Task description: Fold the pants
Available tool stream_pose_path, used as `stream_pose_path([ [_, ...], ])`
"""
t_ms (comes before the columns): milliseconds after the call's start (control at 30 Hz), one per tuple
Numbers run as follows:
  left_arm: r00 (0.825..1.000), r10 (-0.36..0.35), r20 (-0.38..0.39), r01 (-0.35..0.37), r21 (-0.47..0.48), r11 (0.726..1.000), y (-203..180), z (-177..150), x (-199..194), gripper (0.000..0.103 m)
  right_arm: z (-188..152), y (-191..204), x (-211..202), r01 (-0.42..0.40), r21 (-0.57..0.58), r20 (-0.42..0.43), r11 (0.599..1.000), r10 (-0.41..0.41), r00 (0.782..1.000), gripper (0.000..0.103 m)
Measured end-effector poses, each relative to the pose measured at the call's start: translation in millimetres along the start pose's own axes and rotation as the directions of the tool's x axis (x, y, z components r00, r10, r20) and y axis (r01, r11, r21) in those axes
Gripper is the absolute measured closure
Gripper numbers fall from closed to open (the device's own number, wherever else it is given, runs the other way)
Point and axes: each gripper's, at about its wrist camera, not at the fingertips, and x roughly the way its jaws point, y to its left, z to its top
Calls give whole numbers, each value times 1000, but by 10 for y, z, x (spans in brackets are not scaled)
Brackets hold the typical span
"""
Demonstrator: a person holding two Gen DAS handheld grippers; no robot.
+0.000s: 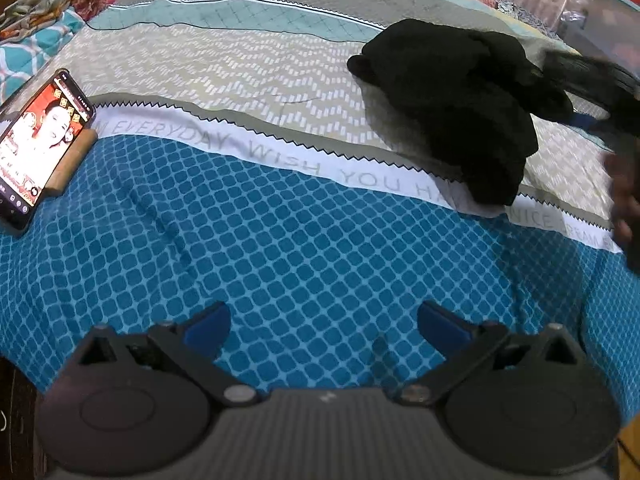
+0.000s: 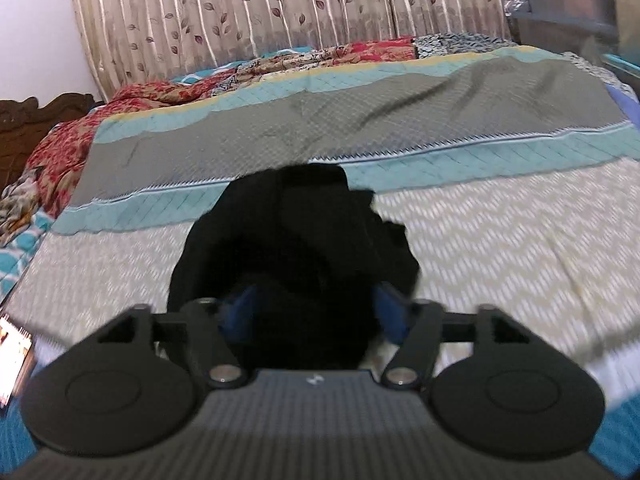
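Blue pads of the left gripper (image 1: 323, 326) stand wide apart over the teal-checked bedspread (image 1: 304, 248), nothing between them; it hangs back from the garment, probably waiting for its turn.

Right gripper (image 2: 310, 314), in its own view, has its blue pads set apart with dark cloth filling the gap. Whether the pads press on the cloth cannot be told: black on black, motion-smeared. My reading is jaws spread, not clamped.

Black pants (image 1: 452, 120) lie bunched in a heap on the beige zigzag band of the spread, on the right of the left wrist view, one lobe spilling onto the white lettered strip. Not yet laid flat, so folding looks barely begun; legs and waistband cannot be told apart in the lump.

Phone (image 1: 38, 148), screen lit, leans on a wooden stand at the left edge, well apart from the pants.

At the right edge of the left wrist view, a dark blurred shape is probably the right gripper and the hand carrying it, too smeared to tell.

Farther: crumpled red floral bedding (image 2: 72, 136), then leaf-print curtains (image 2: 280, 4).
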Motion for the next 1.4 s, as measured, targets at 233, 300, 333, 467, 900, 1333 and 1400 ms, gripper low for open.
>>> stream_pose_path([
  [233,998,68,-17,-68,-12,998,168,79,7,0,110,144,476,-10,-88,-78,996,3,997,82],
  [300,997,78,-12,-78,-44,996,282,132,-12,0,137,267,212,-22,-132,-8,991,21,1000,86],
  [333,997,78,-10,-78,-67,995,363,168,-18,0,144,303,49,-69,-132,14,989,71,997,88],
  [467,997,73,8,-71,-168,983,708,315,-55,0,-138,598,-741,-275,-274,30,922,294,955,88],
  [900,999,-49,21,52,-179,982,761,617,124,0,-1048,161,-1424,-546,-99,-213,832,518,828,67],
  [1333,981,-193,-28,181,-239,954,583,736,441,0,-536,-634,-829,-464,473,134,749,460,878,40],
  [1400,980,-198,-32,184,-252,950,570,729,496,0,-571,-689,-773,-372,471,100,800,371,923,38],
])
